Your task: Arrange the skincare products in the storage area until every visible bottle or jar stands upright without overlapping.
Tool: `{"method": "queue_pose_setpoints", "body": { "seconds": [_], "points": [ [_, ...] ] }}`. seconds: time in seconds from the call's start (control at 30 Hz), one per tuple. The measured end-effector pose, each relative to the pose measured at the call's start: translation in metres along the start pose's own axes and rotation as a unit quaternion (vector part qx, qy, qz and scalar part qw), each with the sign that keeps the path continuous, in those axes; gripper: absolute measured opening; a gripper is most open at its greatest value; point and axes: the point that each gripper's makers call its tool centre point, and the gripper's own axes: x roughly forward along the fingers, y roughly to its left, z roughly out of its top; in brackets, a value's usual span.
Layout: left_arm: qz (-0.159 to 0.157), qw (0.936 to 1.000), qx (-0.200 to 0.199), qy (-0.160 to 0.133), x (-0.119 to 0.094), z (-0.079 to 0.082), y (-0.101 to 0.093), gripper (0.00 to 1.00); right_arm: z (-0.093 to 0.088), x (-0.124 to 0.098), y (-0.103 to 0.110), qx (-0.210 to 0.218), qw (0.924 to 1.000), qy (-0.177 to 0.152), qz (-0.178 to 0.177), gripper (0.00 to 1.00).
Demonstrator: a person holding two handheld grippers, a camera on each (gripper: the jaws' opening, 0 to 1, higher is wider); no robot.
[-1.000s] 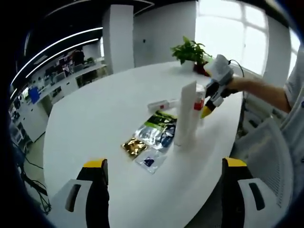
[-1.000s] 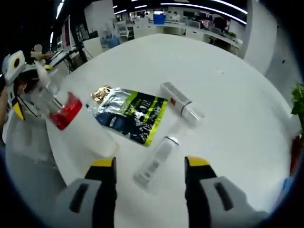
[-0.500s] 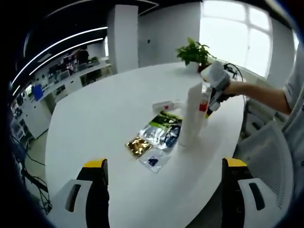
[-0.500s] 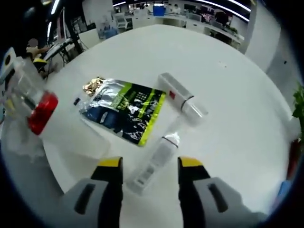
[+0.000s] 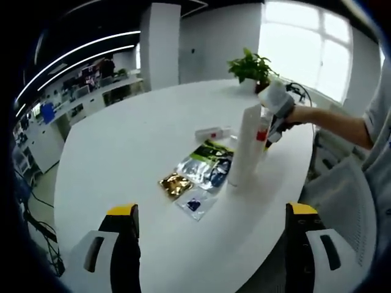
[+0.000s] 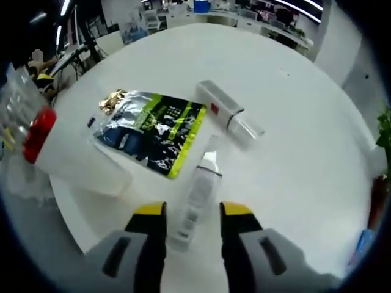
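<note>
Right hand-held gripper [image 6: 192, 213]: my jaws straddle the lying slim clear tube [image 6: 197, 198], not clenched.
Left hand-held gripper [image 5: 209, 213]: released, empty.
Risk: tube slips sideways; tall white bottle [image 5: 244, 143] at 9 o'clock topples if bumped.

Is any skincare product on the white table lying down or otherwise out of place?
Yes. Two lie flat: a slim clear bottle between the right gripper's jaws, and a white tube with a clear cap beyond it. The tall white tube stands upright beside flat foil sachets.
</note>
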Motion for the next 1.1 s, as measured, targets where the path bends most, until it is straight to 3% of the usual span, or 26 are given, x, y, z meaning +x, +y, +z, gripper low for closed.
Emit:
{"method": "queue_pose_setpoints", "body": {
  "seconds": [0.53, 0.77, 0.83, 0.9, 0.97, 1.1],
  "points": [
    [-0.008, 1.0000, 0.001, 0.001, 0.002, -0.001, -0.006, 0.97, -0.009, 0.000, -0.007, -0.004, 0.9999, 0.004, -0.011, 0.22],
    [-0.012, 0.9999, -0.002, 0.001, 0.004, -0.003, -0.011, 0.97, -0.010, -0.002, -0.002, -0.014, 0.9999, -0.001, 0.004, 0.20],
    [-0.013, 0.9999, -0.001, 0.002, 0.003, -0.004, -0.013, 0.97, -0.012, -0.003, -0.001, -0.004, 0.9999, -0.010, 0.010, 0.20],
    [-0.012, 0.9999, 0.000, 0.001, 0.003, -0.004, -0.013, 0.97, -0.007, -0.005, 0.005, 0.032, 0.9981, -0.042, 0.033, 0.20],
    [-0.009, 1.0000, -0.002, 0.000, 0.002, -0.003, -0.014, 0.97, -0.003, -0.008, 0.009, 0.074, 0.9928, -0.072, 0.060, 0.20],
    [-0.009, 0.9999, -0.003, -0.003, 0.000, -0.002, -0.014, 0.97, -0.005, -0.012, 0.013, 0.118, 0.9838, -0.098, 0.092, 0.19]
  ]
}}
